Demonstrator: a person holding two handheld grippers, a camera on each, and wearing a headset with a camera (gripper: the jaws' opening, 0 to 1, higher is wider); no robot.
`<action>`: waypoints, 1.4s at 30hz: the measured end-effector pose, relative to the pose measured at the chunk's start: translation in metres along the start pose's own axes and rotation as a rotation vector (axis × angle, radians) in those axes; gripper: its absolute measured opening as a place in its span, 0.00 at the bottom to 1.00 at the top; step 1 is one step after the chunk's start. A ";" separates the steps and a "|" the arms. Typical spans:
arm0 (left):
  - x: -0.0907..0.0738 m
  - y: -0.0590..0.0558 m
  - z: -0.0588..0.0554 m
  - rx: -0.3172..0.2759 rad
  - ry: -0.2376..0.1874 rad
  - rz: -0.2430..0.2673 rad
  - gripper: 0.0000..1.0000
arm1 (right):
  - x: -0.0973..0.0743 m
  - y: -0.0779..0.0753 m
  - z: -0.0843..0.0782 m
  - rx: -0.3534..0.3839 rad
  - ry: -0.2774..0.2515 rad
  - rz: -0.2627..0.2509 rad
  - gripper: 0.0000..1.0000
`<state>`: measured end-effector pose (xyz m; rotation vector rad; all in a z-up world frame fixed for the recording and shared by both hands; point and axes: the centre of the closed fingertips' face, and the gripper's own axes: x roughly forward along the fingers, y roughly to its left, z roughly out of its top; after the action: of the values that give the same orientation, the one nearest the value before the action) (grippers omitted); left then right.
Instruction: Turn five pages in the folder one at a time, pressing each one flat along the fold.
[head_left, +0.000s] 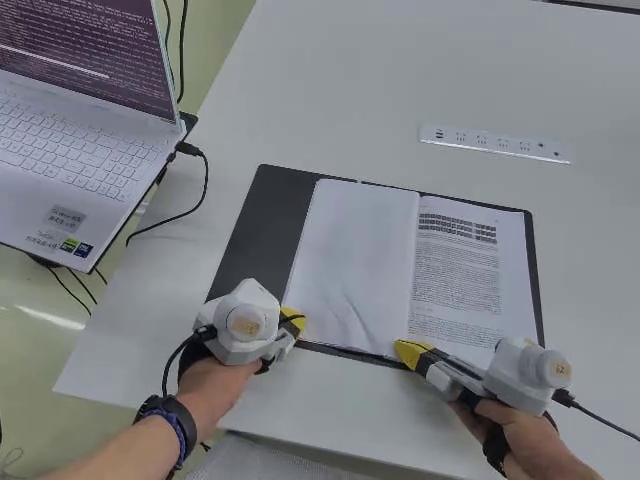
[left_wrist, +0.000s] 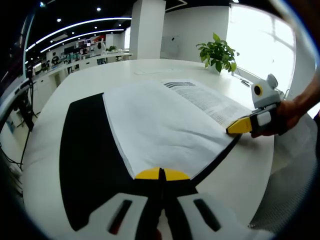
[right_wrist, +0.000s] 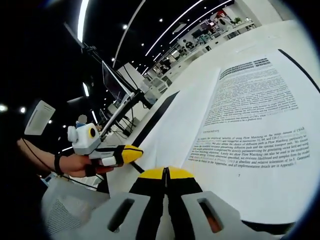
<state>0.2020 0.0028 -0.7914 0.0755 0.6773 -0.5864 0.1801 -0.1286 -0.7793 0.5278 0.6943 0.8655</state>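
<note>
A black folder (head_left: 265, 225) lies open on the white table. A blank white page (head_left: 355, 260) covers its left middle and a printed page (head_left: 465, 275) lies to the right of the fold. My left gripper (head_left: 292, 322) is shut, its yellow tips at the near edge of the blank page (left_wrist: 160, 130). My right gripper (head_left: 408, 349) is shut too, its tips at the near edge of the pages close to the fold. In the right gripper view the printed page (right_wrist: 250, 115) spreads ahead of the shut tips (right_wrist: 166, 173). The left gripper (right_wrist: 125, 153) shows there at the left.
An open laptop (head_left: 70, 130) stands at the far left with a black cable (head_left: 190, 200) running toward the folder. A white power strip (head_left: 495, 143) lies beyond the folder. The near table edge (head_left: 330, 430) runs just behind both hands. A potted plant (left_wrist: 217, 52) stands far off.
</note>
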 end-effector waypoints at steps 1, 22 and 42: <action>0.000 0.000 0.000 -0.001 0.000 0.000 0.00 | 0.000 -0.001 0.000 0.005 -0.002 -0.001 0.00; 0.000 0.000 0.000 -0.017 0.006 0.013 0.00 | -0.009 0.005 -0.012 0.027 0.023 -0.011 0.00; -0.018 -0.011 0.022 -0.063 0.033 -0.046 0.22 | -0.042 0.005 0.006 -0.042 0.016 -0.047 0.12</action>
<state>0.1978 -0.0033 -0.7621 0.0110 0.7301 -0.6086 0.1630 -0.1610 -0.7577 0.4657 0.6991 0.8390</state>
